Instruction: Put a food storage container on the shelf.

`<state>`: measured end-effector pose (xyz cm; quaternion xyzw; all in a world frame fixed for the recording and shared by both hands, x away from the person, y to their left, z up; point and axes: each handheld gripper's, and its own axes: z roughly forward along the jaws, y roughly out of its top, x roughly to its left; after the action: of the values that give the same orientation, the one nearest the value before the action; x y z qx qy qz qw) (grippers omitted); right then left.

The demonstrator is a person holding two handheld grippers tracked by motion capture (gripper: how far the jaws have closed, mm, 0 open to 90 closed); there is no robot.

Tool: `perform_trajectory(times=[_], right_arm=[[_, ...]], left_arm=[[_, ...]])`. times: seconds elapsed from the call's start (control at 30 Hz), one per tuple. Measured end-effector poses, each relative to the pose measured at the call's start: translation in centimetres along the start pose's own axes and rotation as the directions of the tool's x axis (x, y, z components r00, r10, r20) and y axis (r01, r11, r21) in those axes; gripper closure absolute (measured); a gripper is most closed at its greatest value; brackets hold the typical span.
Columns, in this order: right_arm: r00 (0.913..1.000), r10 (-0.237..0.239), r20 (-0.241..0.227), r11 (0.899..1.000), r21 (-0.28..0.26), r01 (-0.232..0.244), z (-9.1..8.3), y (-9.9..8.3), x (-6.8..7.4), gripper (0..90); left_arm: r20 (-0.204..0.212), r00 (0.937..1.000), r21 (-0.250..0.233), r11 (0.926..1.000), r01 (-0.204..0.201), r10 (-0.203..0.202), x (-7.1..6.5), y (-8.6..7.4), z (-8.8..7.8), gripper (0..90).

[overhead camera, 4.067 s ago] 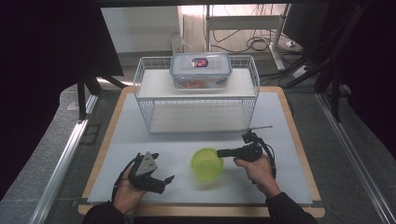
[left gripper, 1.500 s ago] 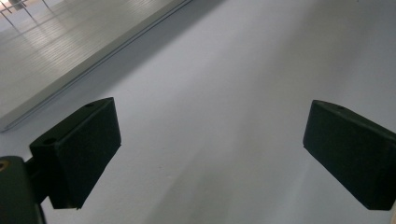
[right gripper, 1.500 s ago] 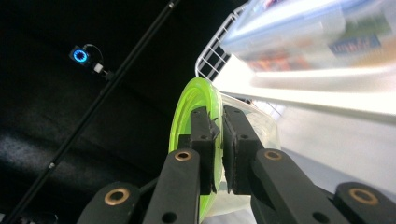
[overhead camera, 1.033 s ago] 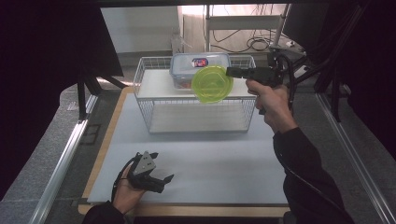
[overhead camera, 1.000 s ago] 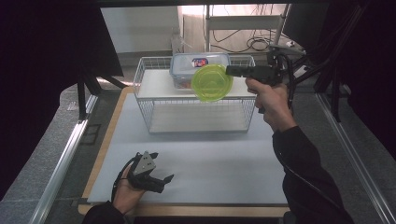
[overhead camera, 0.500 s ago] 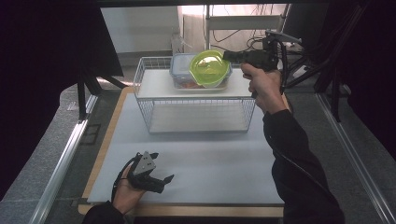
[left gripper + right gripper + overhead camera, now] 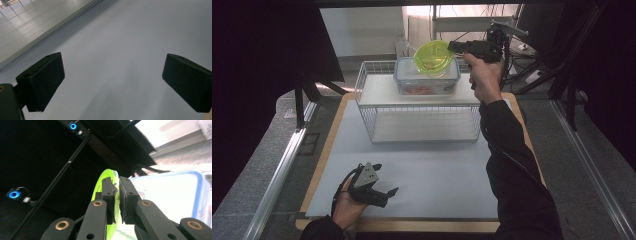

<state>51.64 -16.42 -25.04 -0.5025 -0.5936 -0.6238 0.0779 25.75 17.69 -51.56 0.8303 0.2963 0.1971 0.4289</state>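
The green bowl (image 7: 434, 58) was held at the far side of the scene, directly to the left of the right gripper (image 7: 458, 47), its rim pinched between the jaws; in the right gripper view the bowl (image 7: 103, 185) was seen edge-on, tilted, with its rim running up between the two nearly closed jaws; the right gripper (image 7: 117, 192) was thus clenched on the bowl's rim. The bowl was poised over the clear storage box (image 7: 427, 76) with the blue-edged lid; whether it touched the lid could not be told. The box was set on the upper shelf of the white wire rack (image 7: 367, 100), which stood at the far middle of the table (image 7: 437, 180); reddish contents were dimly seen through the box wall. The right hand (image 7: 482, 75) and its dark sleeve were stretched along the right end of the rack. The left gripper (image 7: 379, 192) was rested at the near left of the table, well apart from the bowl and rack; in the left gripper view its jaws were spread wide with only bare tabletop (image 7: 120, 50) between them, so it was released and grasped nothing. Cables and dark stands were gathered beyond the table's far edge.
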Motion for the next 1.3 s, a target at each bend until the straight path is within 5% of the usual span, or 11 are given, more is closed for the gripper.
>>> perform_trajectory(times=[0.1, 0.2, 0.43, 0.6, 0.8, 0.93, 1.07, 1.2, 1.3], right_arm=[[0.9997, -0.015, 0.017, 1.0, -0.019, 0.015, 0.2, 0.0, -0.1, 81.9], [0.9913, -0.083, 0.102, 0.996, -0.02, 0.086, 0.4, -0.2, 0.2, 79.8], [0.9796, -0.127, 0.156, 0.991, -0.028, 0.133, 0.6, -0.3, -0.1, 68.1], [0.9602, -0.209, 0.185, 0.976, -0.021, 0.217, -0.1, -0.1, 0.2, 56.0], [0.9242, -0.302, 0.233, 0.948, -0.025, 0.316, -2.4, -0.2, 0.8, 54.3], [0.8848, -0.376, 0.275, 0.92, 0.001, 0.391, -3.8, -1.5, 1.0, 70.6], [0.8445, -0.449, 0.292, 0.892, 0.084, 0.445, -3.5, -3.2, 0.7, 89.0], [0.8208, -0.49, 0.293, 0.872, 0.148, 0.467, -2.1, -4.2, 0.4, 90.0], [0.8167, -0.499, 0.29, 0.867, 0.163, 0.472, -1.1, -4.4, 0.4, 90.0]], left_arm=[[0.002, 1.0, 0.001, 1.0, -0.001, 0.001, 0.0, 0.0, 0.0, 4.0], [0.005, 1.0, 0.004, 1.0, -0.006, 0.006, -0.1, 0.0, 0.0, 4.0], [0.01, 0.9998, 0.011, 0.9998, -0.015, 0.015, -0.2, 0.0, 0.2, 4.0], [0.009, 0.9998, 0.009, 0.9998, -0.017, 0.017, -0.3, 0.1, 0.2, 4.0], [0.008, 0.9998, 0.011, 0.9997, -0.02, 0.02, -0.3, 0.1, 0.2, 4.0], [0.008, 0.9998, 0.012, 0.9997, -0.021, 0.021, -0.3, 0.1, 0.2, 4.1], [0.008, 0.9997, 0.013, 0.9996, -0.024, 0.024, -0.4, 0.1, 0.3, 4.1], [0.01, 0.9996, 0.014, 0.9996, -0.026, 0.026, -0.5, 0.1, 0.4, 4.1], [0.01, 0.9995, 0.015, 0.9995, -0.029, 0.029, -0.5, 0.1, 0.4, 4.1]])
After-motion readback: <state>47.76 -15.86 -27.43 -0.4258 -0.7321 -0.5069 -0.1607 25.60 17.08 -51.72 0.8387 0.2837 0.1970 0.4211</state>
